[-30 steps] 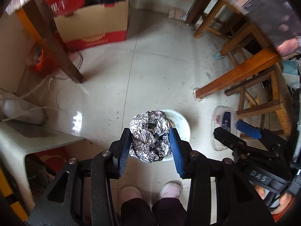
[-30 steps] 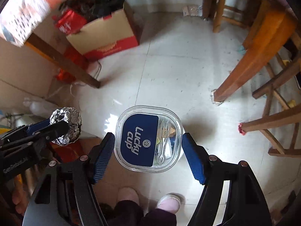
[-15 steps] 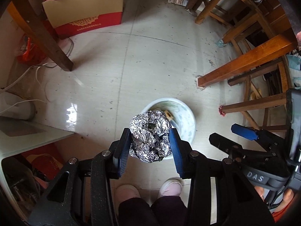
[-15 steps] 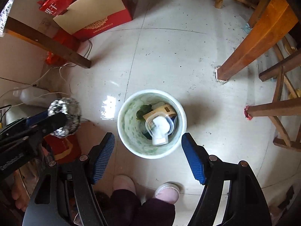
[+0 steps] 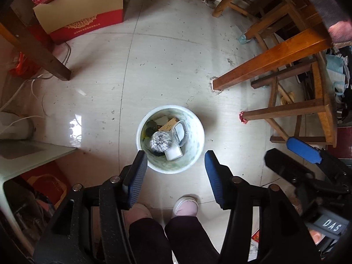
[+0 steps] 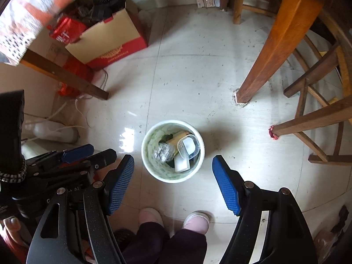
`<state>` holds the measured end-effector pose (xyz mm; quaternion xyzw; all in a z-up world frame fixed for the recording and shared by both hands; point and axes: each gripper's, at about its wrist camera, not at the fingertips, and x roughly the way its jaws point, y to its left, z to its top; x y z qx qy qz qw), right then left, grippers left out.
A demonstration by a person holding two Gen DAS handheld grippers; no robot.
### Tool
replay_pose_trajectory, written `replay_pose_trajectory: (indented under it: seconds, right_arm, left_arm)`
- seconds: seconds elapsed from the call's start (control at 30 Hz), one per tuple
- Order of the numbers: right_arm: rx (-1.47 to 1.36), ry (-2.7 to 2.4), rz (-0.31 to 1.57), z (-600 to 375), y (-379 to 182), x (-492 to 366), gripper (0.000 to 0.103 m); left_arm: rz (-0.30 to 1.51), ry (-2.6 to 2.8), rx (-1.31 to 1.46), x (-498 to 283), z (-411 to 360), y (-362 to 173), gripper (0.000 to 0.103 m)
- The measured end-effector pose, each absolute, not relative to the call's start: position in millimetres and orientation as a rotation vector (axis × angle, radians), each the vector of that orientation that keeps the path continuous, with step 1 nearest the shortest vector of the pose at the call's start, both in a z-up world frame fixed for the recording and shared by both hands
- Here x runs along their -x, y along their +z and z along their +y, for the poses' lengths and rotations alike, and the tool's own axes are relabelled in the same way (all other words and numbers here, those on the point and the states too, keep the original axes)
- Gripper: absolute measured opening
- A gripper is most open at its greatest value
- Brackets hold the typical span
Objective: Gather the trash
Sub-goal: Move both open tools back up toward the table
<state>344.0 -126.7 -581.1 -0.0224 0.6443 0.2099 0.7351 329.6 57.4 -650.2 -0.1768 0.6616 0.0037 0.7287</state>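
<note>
Below opening left claw [image 5: 175, 167], foil ball [image 5: 160, 143], binned

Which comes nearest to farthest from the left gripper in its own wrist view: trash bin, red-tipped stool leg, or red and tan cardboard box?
From the left gripper, whose jaws are opening with nothing between them:
1. Trash bin, directly ahead on the floor, between the fingers' line.
2. Red-tipped stool leg, off to the right.
3. Red and tan cardboard box, far upper left.

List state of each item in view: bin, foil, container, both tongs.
Trash bin: upright on the floor, partly filled.
Foil ball: in the bin, released.
Clear plastic container: in the bin, tilted.
Left tongs: jaws opening, nothing between them.
Right tongs: open, empty.
</note>
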Motion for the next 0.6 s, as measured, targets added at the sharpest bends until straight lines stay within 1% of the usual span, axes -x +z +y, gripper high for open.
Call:
replay_pose_trajectory:
  seconds: [0.23, 0.47, 0.6]
  right_arm:
    - [0.044, 0.458, 1.354, -131.3, -509.1, -340.6, 0.070]
    - [0.019, 0.459, 1.257, -133.5, -411.1, -330.9, 0.070]
    - [0.000, 0.456, 1.176, -134.6, -344.2, -319.7, 0.070]
  left_arm:
    - [1.396, 0.036, 0.325, -318.3, 66.8, -565.6, 0.053]
    - [1.293, 0.039, 0.282, -301.4, 76.7, -448.3, 0.053]
    - [1.211, 0.032, 0.289, -289.9, 83.6, -379.4, 0.053]
